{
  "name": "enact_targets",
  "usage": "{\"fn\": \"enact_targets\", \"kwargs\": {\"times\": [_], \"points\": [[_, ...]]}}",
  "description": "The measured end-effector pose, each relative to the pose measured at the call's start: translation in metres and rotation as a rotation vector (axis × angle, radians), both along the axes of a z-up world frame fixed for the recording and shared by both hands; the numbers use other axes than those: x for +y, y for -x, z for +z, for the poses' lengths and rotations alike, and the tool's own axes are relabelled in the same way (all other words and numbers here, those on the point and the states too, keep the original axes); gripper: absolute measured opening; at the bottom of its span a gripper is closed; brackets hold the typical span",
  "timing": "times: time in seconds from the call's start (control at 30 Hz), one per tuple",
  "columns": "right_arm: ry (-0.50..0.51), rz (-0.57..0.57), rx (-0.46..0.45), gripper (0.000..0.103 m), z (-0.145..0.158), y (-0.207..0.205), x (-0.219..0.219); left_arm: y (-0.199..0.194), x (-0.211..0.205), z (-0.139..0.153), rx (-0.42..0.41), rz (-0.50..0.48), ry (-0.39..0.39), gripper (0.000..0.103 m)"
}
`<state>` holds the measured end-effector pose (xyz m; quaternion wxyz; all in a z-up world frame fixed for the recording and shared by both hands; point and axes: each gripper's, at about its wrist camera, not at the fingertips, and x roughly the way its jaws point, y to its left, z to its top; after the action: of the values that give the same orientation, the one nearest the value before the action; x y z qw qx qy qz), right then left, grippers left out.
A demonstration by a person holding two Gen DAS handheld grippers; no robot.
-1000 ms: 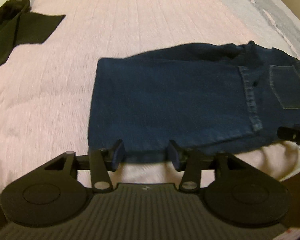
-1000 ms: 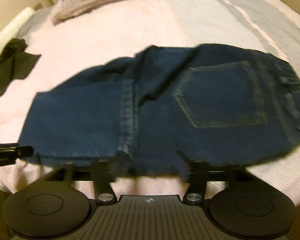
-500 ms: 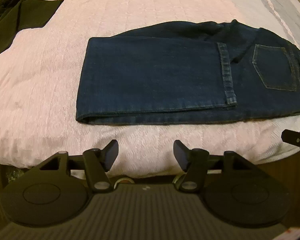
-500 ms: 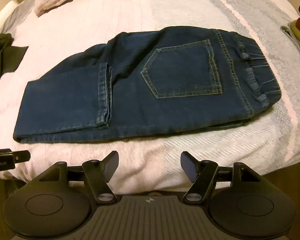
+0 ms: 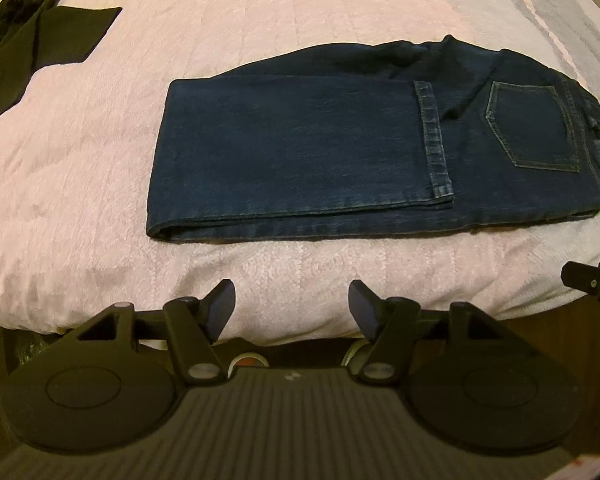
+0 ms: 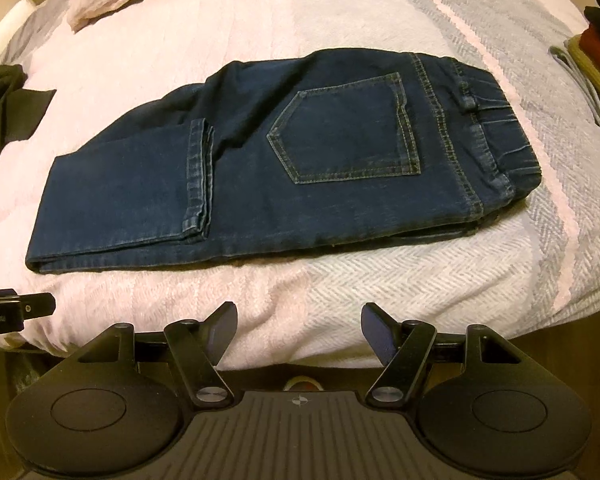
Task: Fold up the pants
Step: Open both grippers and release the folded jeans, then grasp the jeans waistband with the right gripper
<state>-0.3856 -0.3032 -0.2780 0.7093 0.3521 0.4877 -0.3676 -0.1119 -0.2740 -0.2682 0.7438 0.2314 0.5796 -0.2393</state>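
Denim pants, legs folded toward the pocket, lie on the pink bedspread; left gripper and right gripper hover empty, jaws apart, so regrasp the folded end squarely.

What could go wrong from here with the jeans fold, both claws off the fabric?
1. The jeans lie near the bed's front edge; a careless drag on the next fold could pull them off.
2. The leg hems stop short of the back pocket, so another fold may come out uneven.
3. Both the left claw and right claw are open and clear; regrasping only the top layer could undo the fold.
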Motion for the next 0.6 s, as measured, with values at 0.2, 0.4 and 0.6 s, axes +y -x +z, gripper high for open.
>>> {"fn": "enact_targets", "kwargs": {"times": [0.2, 0.4, 0.6], "points": [[0.007, -0.043, -0.046, 0.066, -0.001, 0.019, -0.009, 0.002, -0.005, 0.001, 0.001, -0.020, 0.037, 0.059], [0.117, -0.338, -0.244, 0.066, -0.006, 0.093, -0.048, -0.018, -0.010, -0.002, -0.051, -0.030, 0.120, 0.059], [0.022, -0.669, -0.545, 0.066, -0.055, 0.165, -0.087, -0.038, -0.025, -0.007, -0.121, -0.030, 0.159, 0.059]]}}
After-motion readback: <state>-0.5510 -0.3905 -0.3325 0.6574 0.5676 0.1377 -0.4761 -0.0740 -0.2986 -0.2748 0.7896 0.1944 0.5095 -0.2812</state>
